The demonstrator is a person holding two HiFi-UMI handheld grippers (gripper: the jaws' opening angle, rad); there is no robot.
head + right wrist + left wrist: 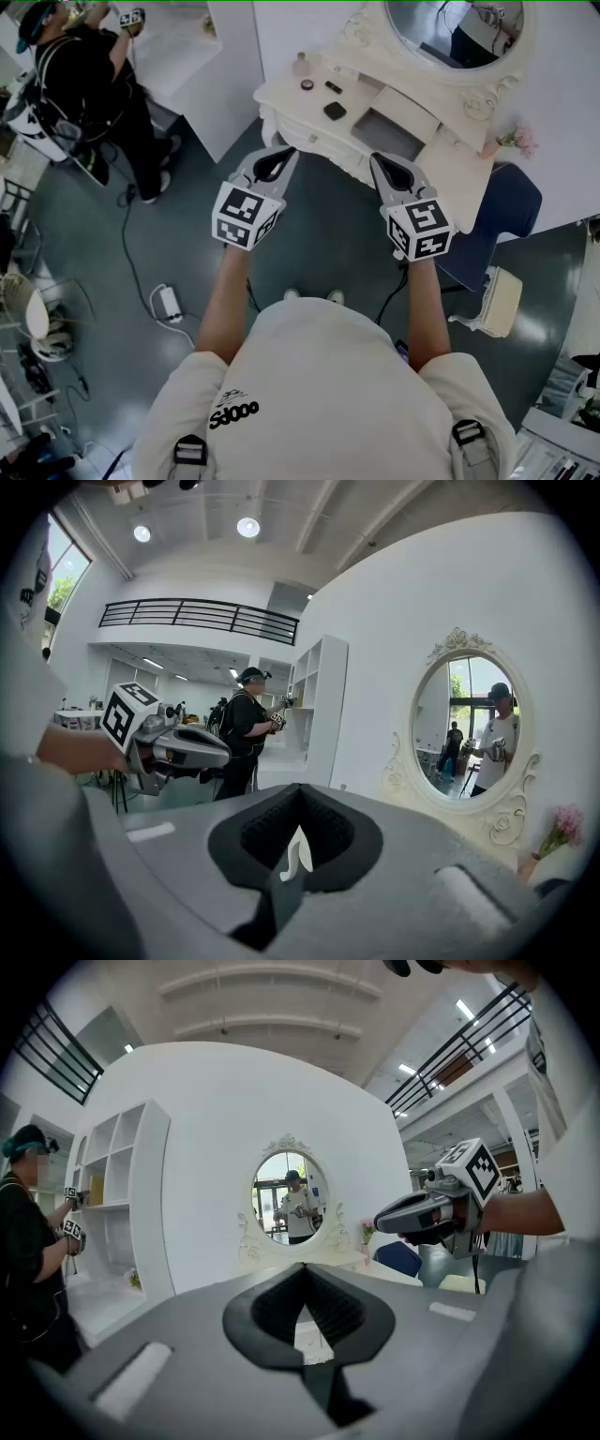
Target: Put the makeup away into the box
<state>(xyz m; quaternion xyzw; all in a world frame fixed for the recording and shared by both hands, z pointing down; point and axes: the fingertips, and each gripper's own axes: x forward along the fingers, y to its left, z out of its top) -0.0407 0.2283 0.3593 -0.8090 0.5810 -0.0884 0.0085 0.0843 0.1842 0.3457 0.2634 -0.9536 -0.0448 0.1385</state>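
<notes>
On the white vanity table [281, 95] lie a pink bottle [302, 64], a small round pot [307, 84], a small black stick [334, 86] and a black square compact [335, 111]. Right of them is an open box [384, 137] with a grey inside. My left gripper [285, 156] and right gripper [380, 163] hover side by side in front of the table, short of its edge. Both are shut with nothing in them. In the left gripper view the jaws [305, 1267] meet, and in the right gripper view the right gripper's tips [300, 789] also meet.
An oval mirror [455, 28] stands behind the table, with pink flowers [518, 139] at its right end. A blue chair [506, 211] and a white stool [500, 300] are to the right. Another person in black [94, 84] stands at the far left; cables lie on the floor.
</notes>
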